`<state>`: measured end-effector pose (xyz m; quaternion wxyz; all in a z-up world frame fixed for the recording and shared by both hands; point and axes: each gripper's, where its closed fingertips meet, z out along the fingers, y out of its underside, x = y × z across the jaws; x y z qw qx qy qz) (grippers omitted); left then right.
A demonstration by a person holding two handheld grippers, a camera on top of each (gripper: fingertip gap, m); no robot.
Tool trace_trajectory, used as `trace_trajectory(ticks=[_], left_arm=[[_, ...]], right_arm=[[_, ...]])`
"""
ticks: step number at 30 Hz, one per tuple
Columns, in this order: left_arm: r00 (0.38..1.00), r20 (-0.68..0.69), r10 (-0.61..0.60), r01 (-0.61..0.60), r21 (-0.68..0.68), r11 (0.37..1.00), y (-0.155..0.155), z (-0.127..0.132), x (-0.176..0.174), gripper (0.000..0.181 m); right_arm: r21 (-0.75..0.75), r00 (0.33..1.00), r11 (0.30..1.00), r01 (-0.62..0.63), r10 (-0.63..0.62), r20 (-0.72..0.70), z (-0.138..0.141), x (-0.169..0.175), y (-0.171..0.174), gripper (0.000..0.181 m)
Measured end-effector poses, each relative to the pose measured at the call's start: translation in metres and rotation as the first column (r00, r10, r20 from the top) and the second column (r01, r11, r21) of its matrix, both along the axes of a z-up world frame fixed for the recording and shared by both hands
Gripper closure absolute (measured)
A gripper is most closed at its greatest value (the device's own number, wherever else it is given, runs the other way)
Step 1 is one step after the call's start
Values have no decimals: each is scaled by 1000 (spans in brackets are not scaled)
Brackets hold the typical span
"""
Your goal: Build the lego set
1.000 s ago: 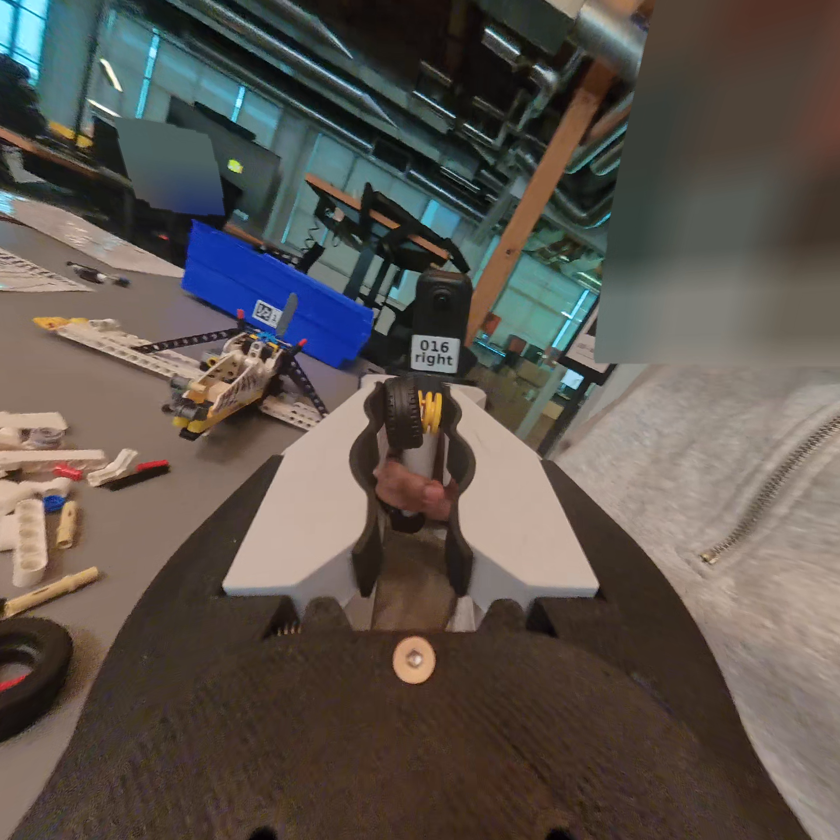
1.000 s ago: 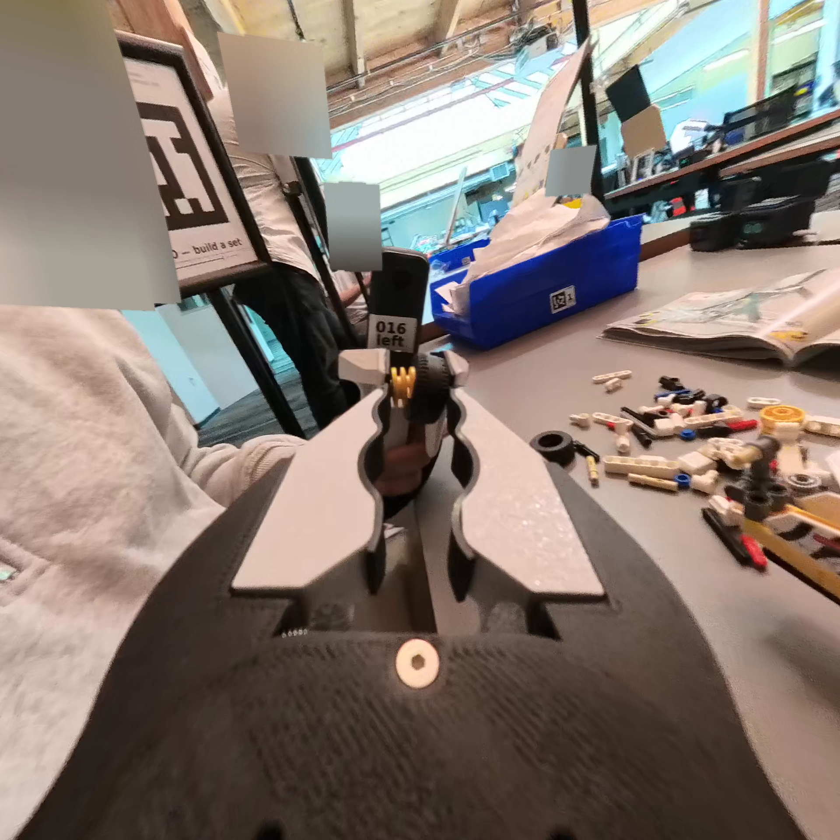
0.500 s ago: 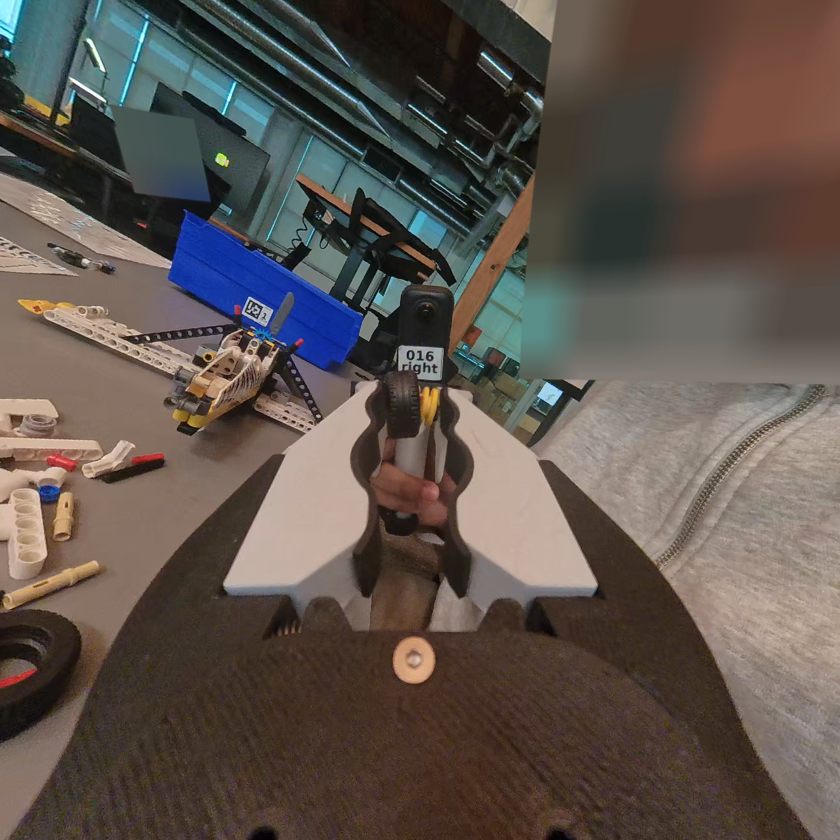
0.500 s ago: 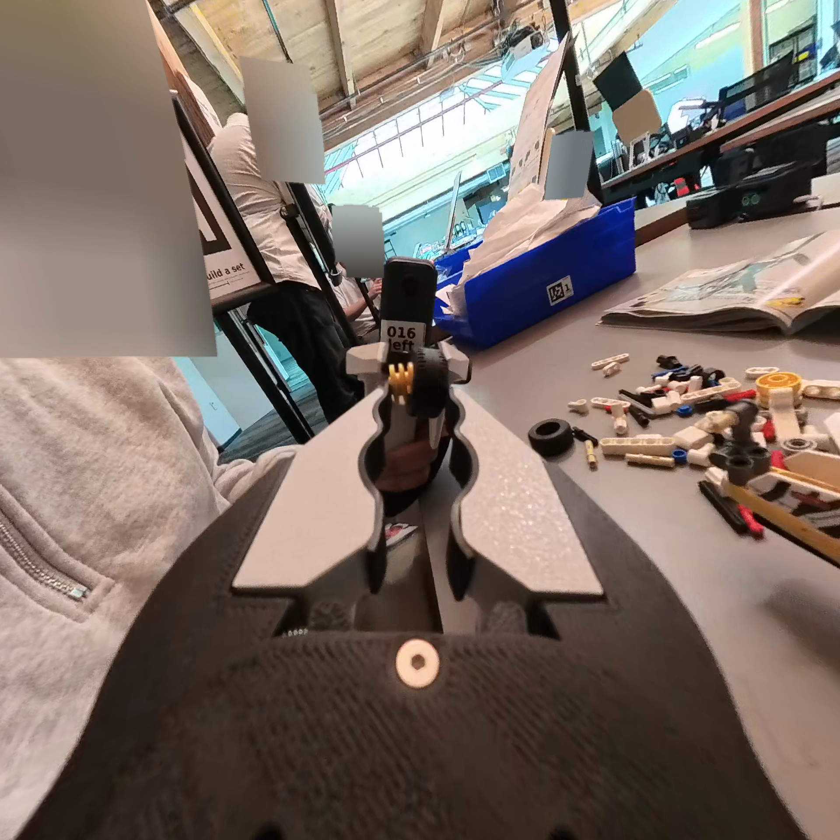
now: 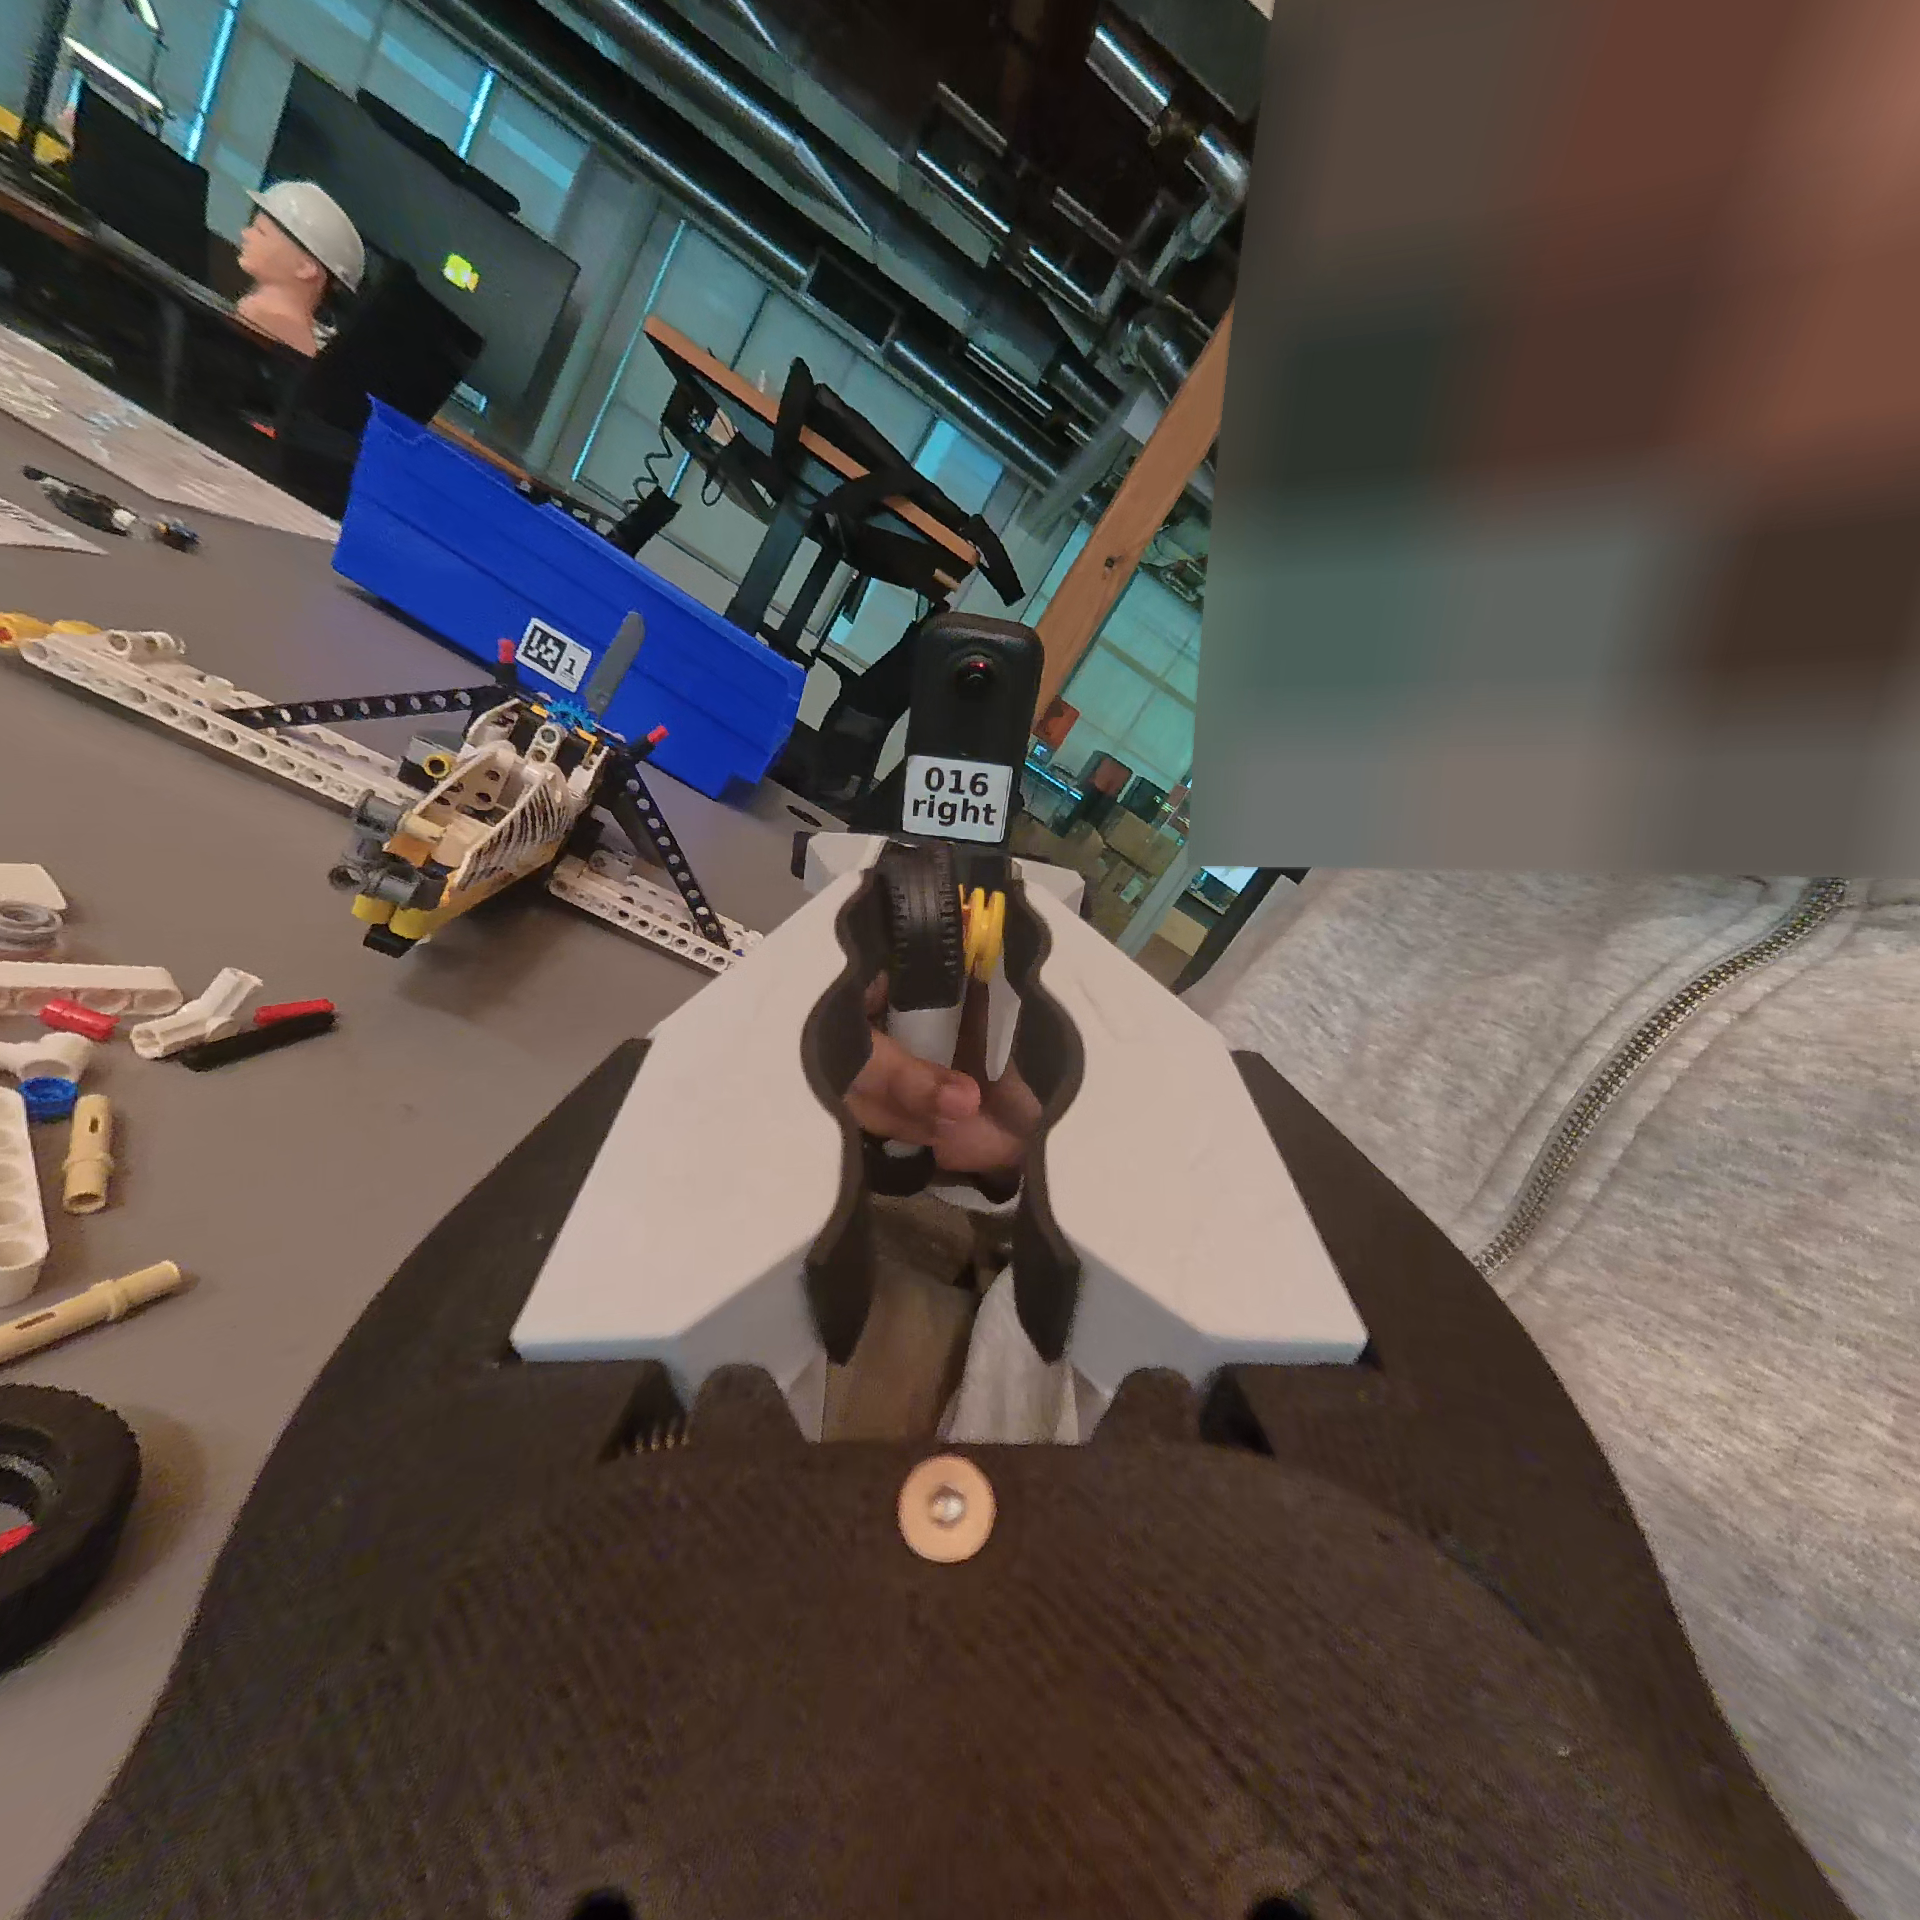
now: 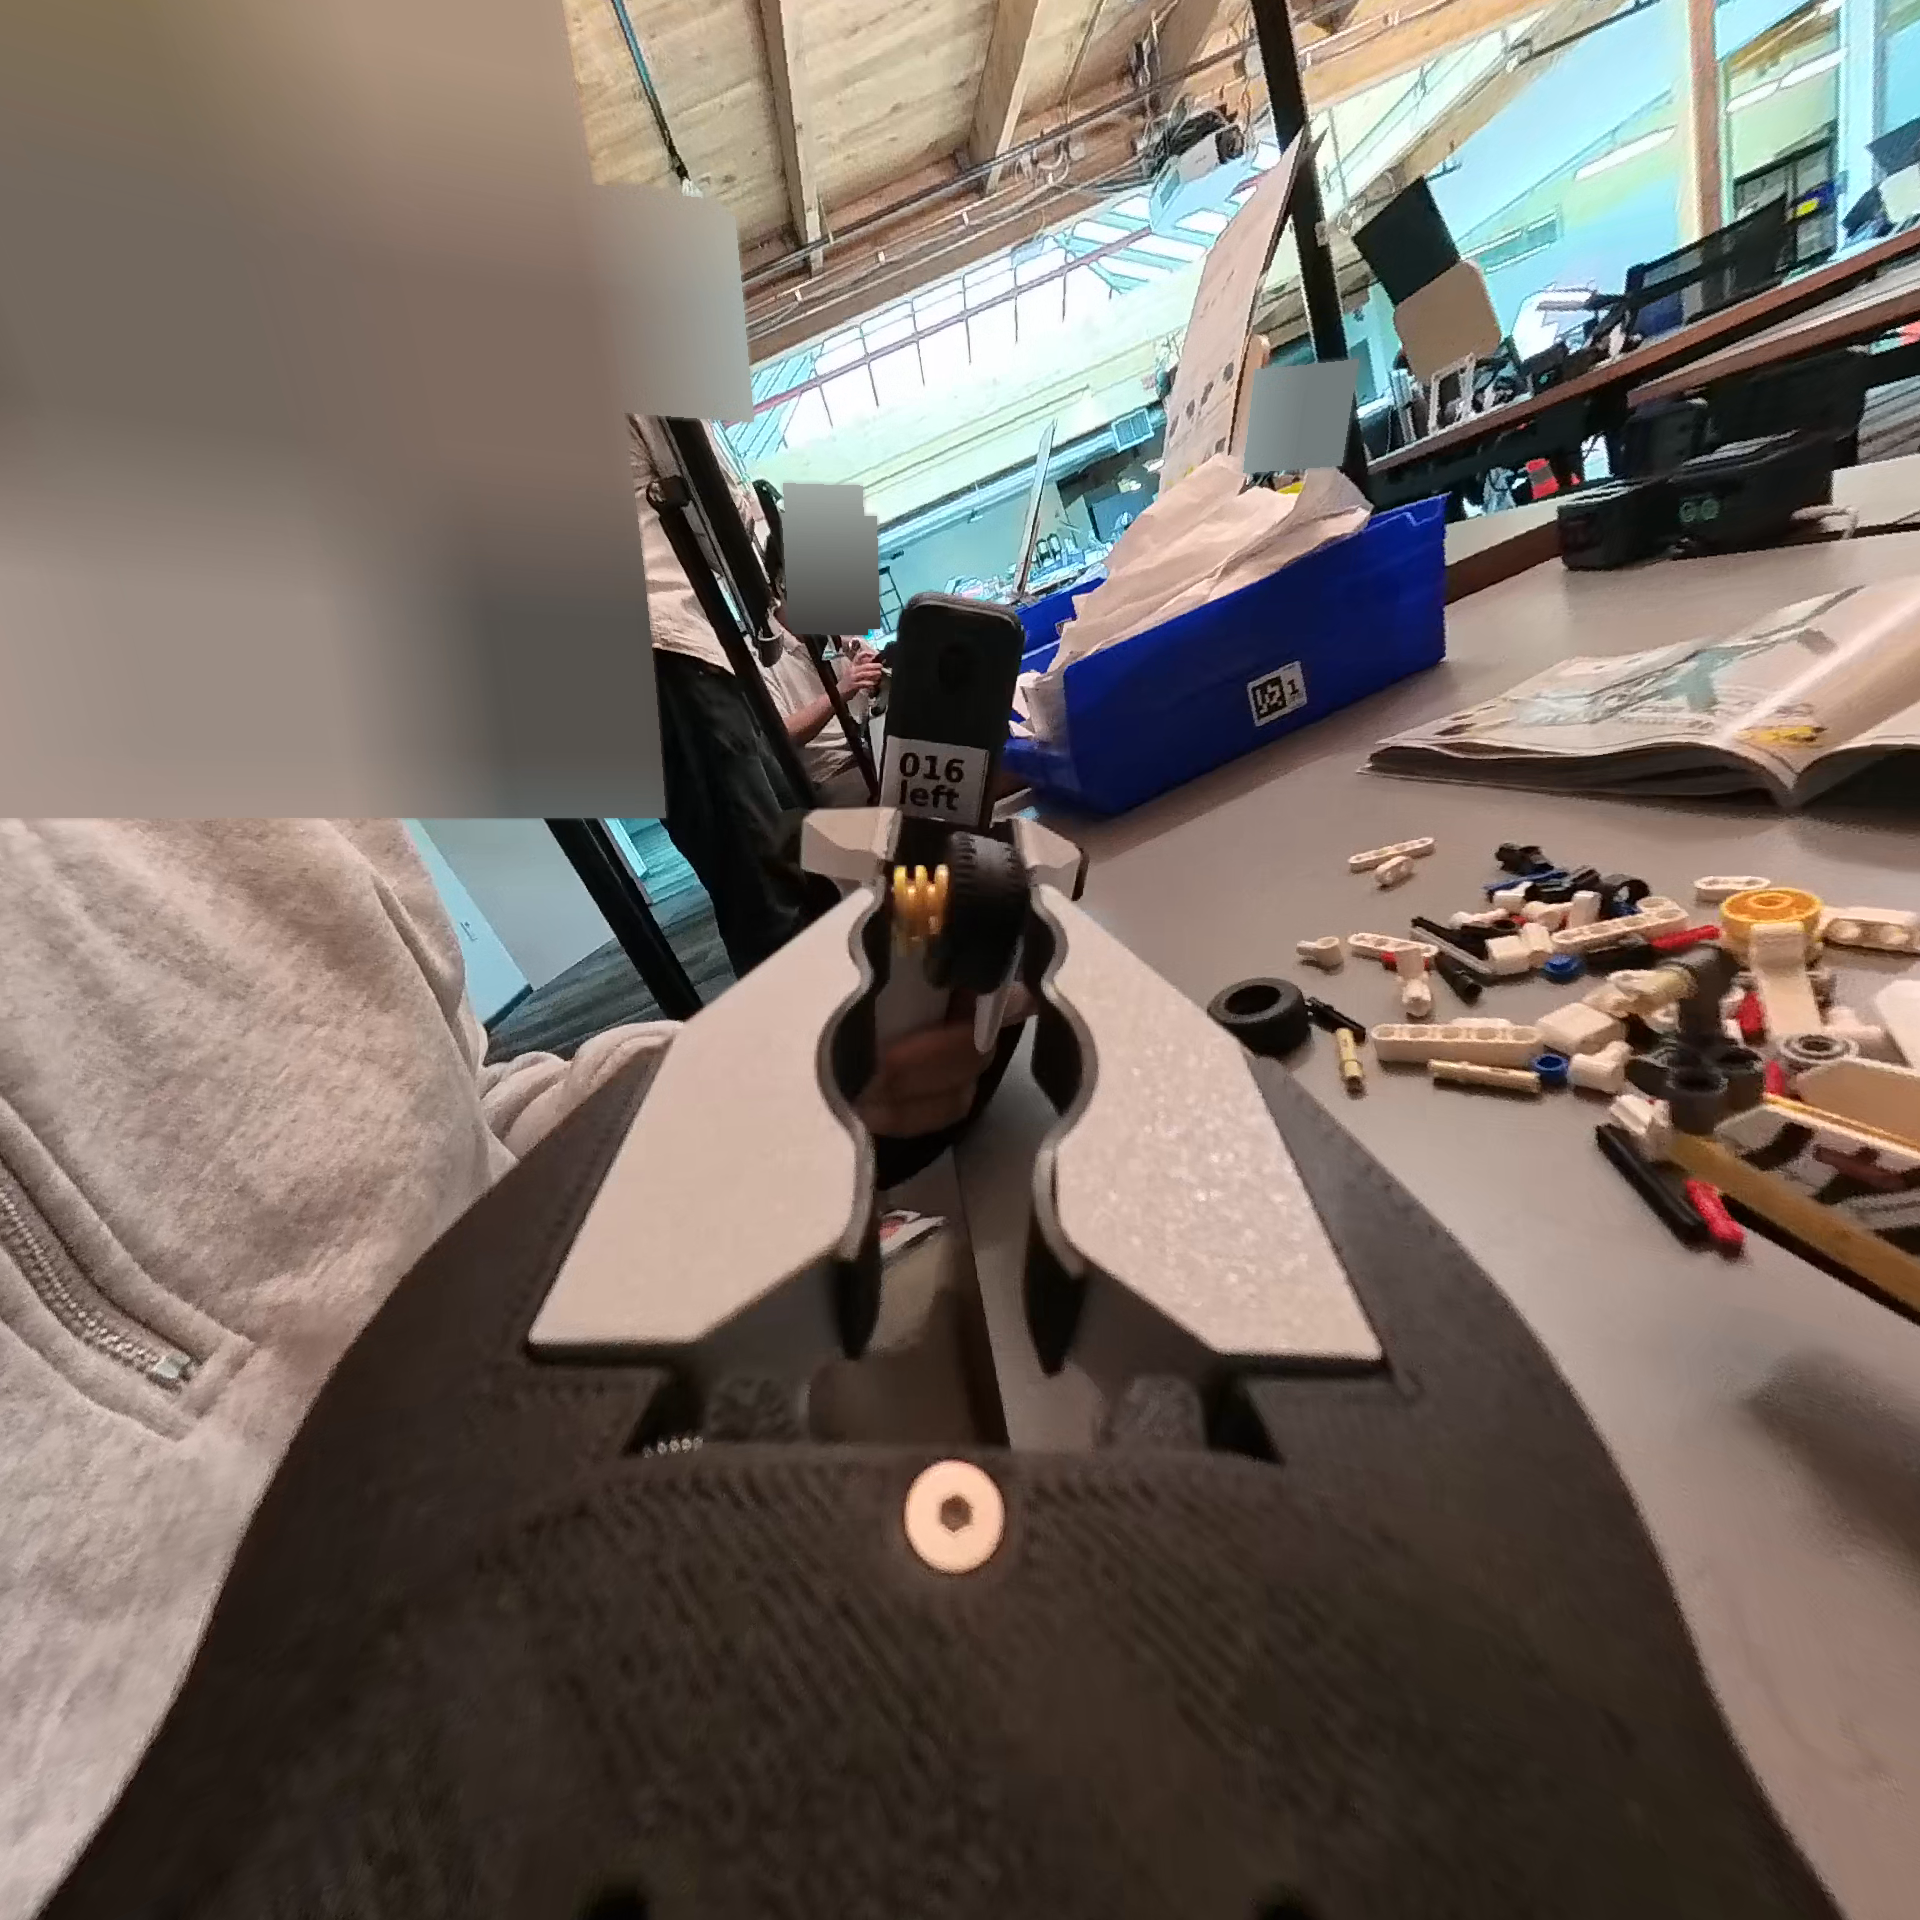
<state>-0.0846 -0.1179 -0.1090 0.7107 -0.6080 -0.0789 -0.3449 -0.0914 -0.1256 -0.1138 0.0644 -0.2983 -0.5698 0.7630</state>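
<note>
My two grippers meet tip to tip in the air above the grey table's (image 5: 436, 1049) near edge. My left gripper (image 5: 943, 909) is shut on a small black tyre (image 5: 920, 930). My right gripper (image 6: 951, 920) is shut on a yellow wheel hub (image 6: 920, 904). Tyre and hub sit side by side and touch. The tyre also shows in the right wrist view (image 6: 987, 914), and the hub in the left wrist view (image 5: 982, 925). A part-built yellow and white plane model (image 5: 488, 821) lies on the table to the left.
Loose lego parts (image 6: 1507, 966) and a spare small tyre (image 6: 1262, 1013) lie on the table, with a large tyre (image 5: 52, 1496) near the left gripper. A blue bin (image 6: 1247, 665) and an open instruction booklet (image 6: 1662, 717) lie farther back. A person in a grey hoodie (image 5: 1610, 1143) is close by. The grippers are tip to tip, or close to it.
Both grippers have stayed tip to tip with tyre and hub between them. The pair has shifted slightly and the views have tilted a little. Nothing was let go.
</note>
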Motion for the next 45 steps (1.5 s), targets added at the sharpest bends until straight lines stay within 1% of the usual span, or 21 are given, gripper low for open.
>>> trace_trajectory(ticks=[7,10,22,36,40,43,45], left_arm=[[1000,16,-13,14,-3,1000,0,0,0,160],[999,36,-12,13,-13,1000,2,-1,-1,161],[1000,-14,24,-24,-45,999,3,-3,-1,159],[997,-23,68,-69,-51,996,4,-2,-3,158],[998,-17,61,-62,-39,997,3,0,-2,158],[1000,9,16,-16,-9,1000,0,3,1,158],[1000,-10,18,-18,-1,1000,-2,4,3,159]], right_arm=[[33,998,998,45,-44,-40,1,0,0,159],[18,999,999,31,-31,-10,0,-1,2,160],[-13,999,1000,7,-6,48,-1,-2,2,160],[-81,996,996,25,-18,88,1,-5,4,161],[-82,997,996,37,-32,66,3,-4,3,162],[-32,998,998,58,-58,-11,7,-2,0,160],[-29,998,998,56,-57,-38,9,-1,-1,160]])
